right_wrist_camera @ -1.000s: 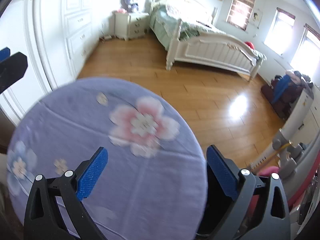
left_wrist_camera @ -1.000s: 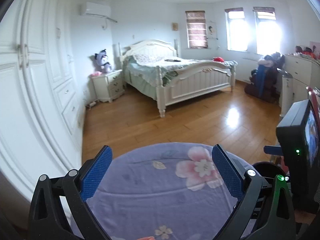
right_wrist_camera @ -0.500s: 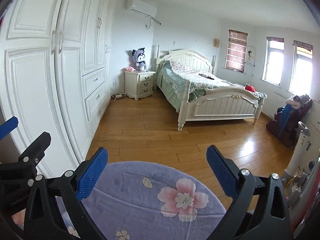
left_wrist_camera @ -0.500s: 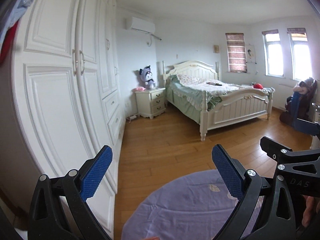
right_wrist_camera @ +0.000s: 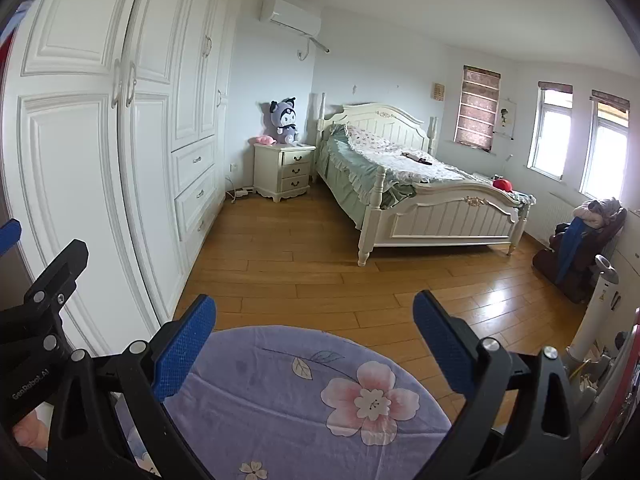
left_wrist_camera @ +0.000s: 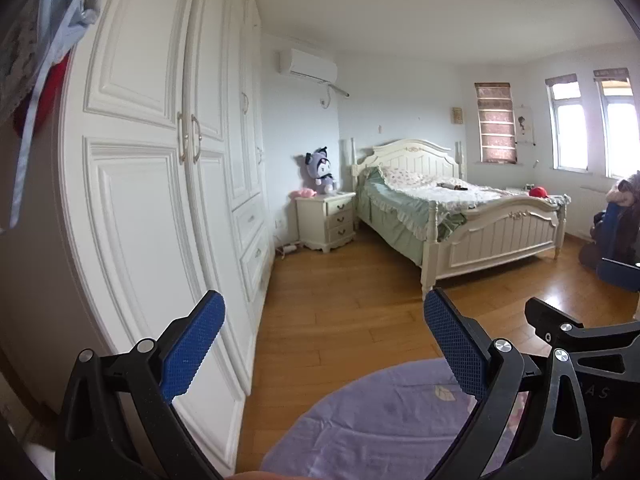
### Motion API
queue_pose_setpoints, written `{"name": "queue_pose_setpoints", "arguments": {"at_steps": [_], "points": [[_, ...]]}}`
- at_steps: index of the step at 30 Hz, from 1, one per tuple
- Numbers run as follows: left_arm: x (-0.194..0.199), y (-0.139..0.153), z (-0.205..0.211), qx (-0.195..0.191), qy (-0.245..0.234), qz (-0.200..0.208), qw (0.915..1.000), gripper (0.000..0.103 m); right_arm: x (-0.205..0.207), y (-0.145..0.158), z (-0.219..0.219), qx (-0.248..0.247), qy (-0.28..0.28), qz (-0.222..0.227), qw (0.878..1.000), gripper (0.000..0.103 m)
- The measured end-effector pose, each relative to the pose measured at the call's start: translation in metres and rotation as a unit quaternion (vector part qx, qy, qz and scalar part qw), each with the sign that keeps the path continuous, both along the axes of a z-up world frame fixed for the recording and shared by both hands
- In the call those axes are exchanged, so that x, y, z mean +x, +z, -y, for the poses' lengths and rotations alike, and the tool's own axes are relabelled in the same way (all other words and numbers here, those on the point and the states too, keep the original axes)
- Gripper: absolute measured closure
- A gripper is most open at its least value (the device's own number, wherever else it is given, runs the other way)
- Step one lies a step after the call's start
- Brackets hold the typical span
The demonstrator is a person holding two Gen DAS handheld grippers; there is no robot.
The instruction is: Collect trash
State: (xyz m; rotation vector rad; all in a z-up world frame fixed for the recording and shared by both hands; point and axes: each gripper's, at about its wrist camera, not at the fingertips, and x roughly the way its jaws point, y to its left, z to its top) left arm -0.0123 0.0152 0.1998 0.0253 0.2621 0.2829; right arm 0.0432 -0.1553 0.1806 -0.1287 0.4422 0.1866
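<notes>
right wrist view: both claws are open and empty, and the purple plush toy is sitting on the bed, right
Not quite. The purple plush toy sits on the cream three-drawer nightstand beside the cream wooden bed, not on the bed; the right wrist view shows it. The rest holds: the left claw and right claw are both open and empty.

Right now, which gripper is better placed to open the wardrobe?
Left, likely. The left gripper is open and beside the wardrobe; the right gripper, also open, sits farther out, with the left one between it and the doors.
</notes>
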Motion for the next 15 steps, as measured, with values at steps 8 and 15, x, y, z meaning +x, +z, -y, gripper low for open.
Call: {"name": "queue_pose_setpoints", "arguments": {"at_steps": [8,15], "points": [[0.006,-0.005,-0.004,-0.023,-0.014,-0.016,0.9995,0.005,0.000,-0.001,-0.003,-0.008,0.000,-0.003,1.000,0.005],[0.011,-0.015,-0.009,-0.037,-0.008,-0.012,0.9992,0.005,0.004,-0.006,-0.007,-0.012,0.002,-0.007,1.000,0.005]]}}
